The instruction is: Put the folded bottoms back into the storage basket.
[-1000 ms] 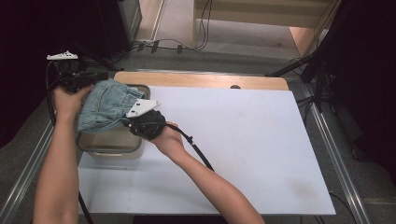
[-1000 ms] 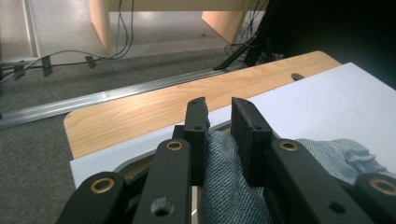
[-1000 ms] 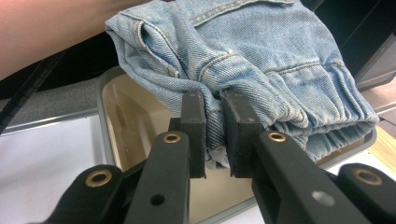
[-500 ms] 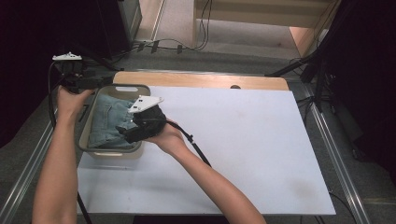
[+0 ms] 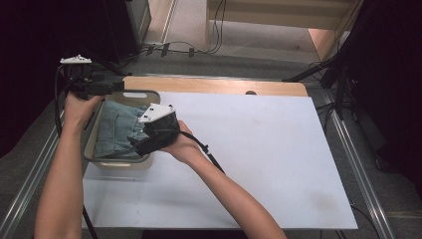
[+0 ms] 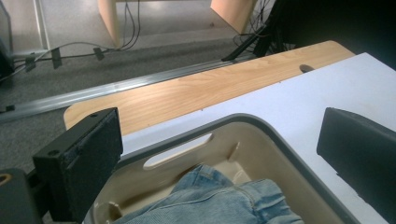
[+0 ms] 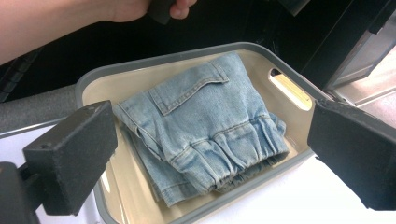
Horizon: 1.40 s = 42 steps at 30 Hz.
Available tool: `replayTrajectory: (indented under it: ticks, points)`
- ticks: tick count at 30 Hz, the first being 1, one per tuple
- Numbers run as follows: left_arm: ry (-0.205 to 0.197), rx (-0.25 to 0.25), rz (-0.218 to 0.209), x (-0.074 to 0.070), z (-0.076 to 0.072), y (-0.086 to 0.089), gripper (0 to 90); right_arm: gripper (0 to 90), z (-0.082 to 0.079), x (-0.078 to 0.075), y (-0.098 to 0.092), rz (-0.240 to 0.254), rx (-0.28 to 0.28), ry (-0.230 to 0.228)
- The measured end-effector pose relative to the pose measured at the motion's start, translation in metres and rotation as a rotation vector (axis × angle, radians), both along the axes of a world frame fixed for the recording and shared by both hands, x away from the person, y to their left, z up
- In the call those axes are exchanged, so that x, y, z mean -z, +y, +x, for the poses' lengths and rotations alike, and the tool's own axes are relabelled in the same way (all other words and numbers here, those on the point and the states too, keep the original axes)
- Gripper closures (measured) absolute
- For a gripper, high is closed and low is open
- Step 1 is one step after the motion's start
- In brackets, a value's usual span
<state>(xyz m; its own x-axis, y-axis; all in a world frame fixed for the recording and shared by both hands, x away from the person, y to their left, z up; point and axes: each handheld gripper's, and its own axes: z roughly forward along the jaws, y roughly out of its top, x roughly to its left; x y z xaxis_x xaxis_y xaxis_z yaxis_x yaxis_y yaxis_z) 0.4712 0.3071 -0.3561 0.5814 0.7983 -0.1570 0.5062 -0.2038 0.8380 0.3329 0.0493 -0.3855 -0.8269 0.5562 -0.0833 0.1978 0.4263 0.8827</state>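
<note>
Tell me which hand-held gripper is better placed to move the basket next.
Probably the left. The left hand-held gripper sits open by the basket rim at its handle slot, while the right hand-held gripper hovers open over the folded jeans.

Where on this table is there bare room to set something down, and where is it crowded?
Free: the white board from the right hand across to its right edge, and the wooden strip behind it. Crowded: the left end, where the bin holds folded denim and both open grippers, left and right, hover.

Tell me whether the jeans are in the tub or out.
In: the folded jeans lie inside the tub, below its rim.
</note>
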Motion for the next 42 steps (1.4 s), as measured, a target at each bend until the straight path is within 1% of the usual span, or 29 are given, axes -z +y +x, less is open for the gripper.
replayTrajectory:
  ticks: [1,2,8,9,13,17,19,23,30,33,34,36,38,42]
  points:
    - [-0.005,0.008,0.001,-0.001,-0.001,-0.002,1.0,0.5,0.000,0.000,-0.001,-0.001,0.001,0.000]
    - [-0.004,0.013,0.004,-0.001,-0.002,-0.003,1.0,0.5,0.001,0.000,-0.003,0.003,0.002,0.010]
    - [0.008,0.055,0.031,0.000,-0.003,-0.013,1.0,0.5,0.003,0.002,-0.011,0.002,0.020,0.035]
    - [0.012,0.063,0.037,0.000,-0.004,-0.016,1.0,0.5,0.003,0.003,-0.012,0.001,0.020,0.035]
    - [0.009,0.081,0.056,-0.001,-0.006,-0.024,1.0,0.5,0.003,0.003,-0.020,0.005,0.022,0.037]
    - [0.016,0.098,0.060,-0.003,-0.008,-0.030,1.0,0.5,0.002,0.004,-0.030,0.012,0.030,0.039]
    - [0.008,0.102,0.064,-0.003,-0.011,-0.033,1.0,0.5,0.000,0.003,-0.038,0.016,0.036,0.038]
    - [0.005,0.114,0.072,-0.002,-0.018,-0.038,1.0,0.5,-0.002,0.004,-0.050,0.019,0.043,0.038]
    - [-0.014,0.142,0.062,0.000,-0.032,-0.047,1.0,0.5,-0.008,0.006,-0.073,0.021,0.048,0.033]
    - [-0.031,0.161,0.056,-0.001,-0.040,-0.051,1.0,0.5,-0.011,0.006,-0.082,0.030,0.050,0.034]
    - [-0.031,0.163,0.056,0.000,-0.042,-0.052,1.0,0.5,-0.013,0.006,-0.086,0.033,0.052,0.033]
    - [-0.038,0.170,0.075,0.000,-0.048,-0.056,1.0,0.5,-0.015,0.006,-0.092,0.035,0.055,0.032]
    - [-0.043,0.184,0.081,-0.001,-0.054,-0.060,1.0,0.5,-0.016,0.006,-0.099,0.042,0.059,0.035]
    - [-0.053,0.205,0.075,-0.003,-0.067,-0.066,1.0,0.5,-0.019,0.009,-0.111,0.049,0.067,0.038]
